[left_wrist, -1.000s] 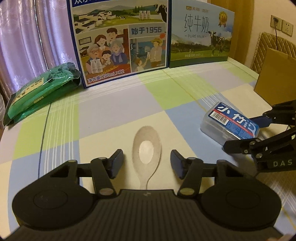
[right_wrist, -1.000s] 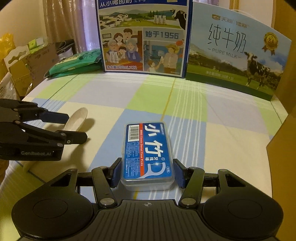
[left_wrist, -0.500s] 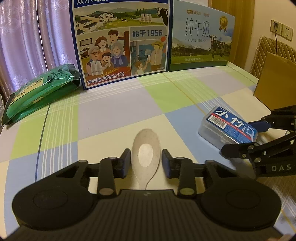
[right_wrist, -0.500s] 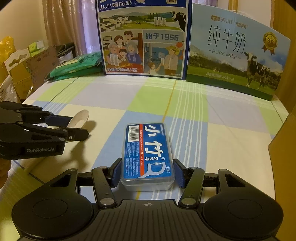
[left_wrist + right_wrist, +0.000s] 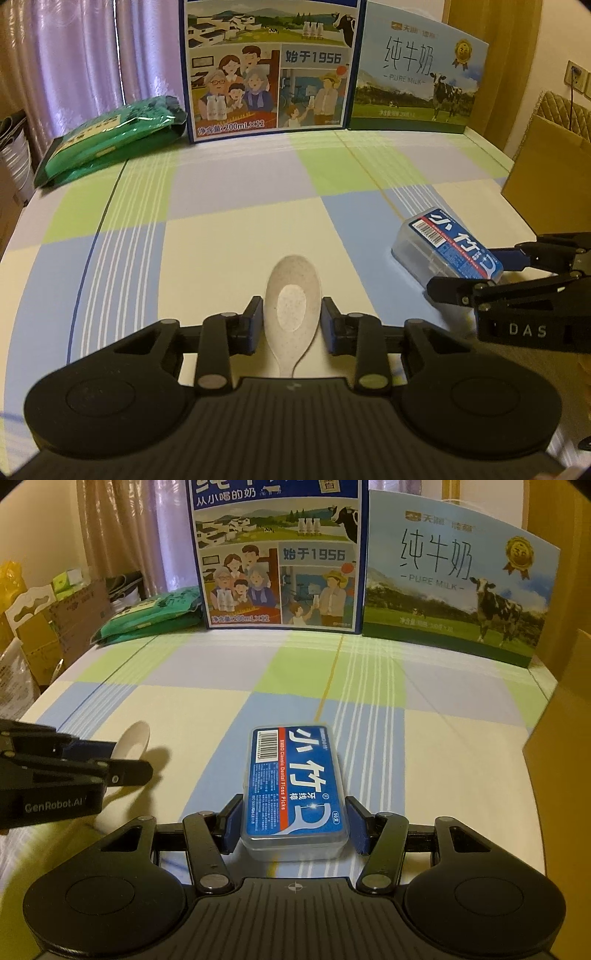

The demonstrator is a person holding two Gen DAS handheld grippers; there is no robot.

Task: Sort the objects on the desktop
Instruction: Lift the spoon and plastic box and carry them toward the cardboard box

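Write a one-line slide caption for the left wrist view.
Left gripper closed around a speckled spoon on the checked tablecloth, right gripper bracketing the floss-pick box.

Pale speckled beige plastic spoon (image 5: 291, 306), lying flat on the checked desk (image 5: 221, 236) with its bowl upward and pointing away from the camera, its handle running back beneath the left claw (image 5: 291, 325), whose blue pads flank the bowl's sides closely. Clear rectangular plastic box of dental floss picks (image 5: 295, 790) with a blue and red printed label, lying flat, label upward, to the spoon's right, its near end between the pads of the right claw (image 5: 293, 823).
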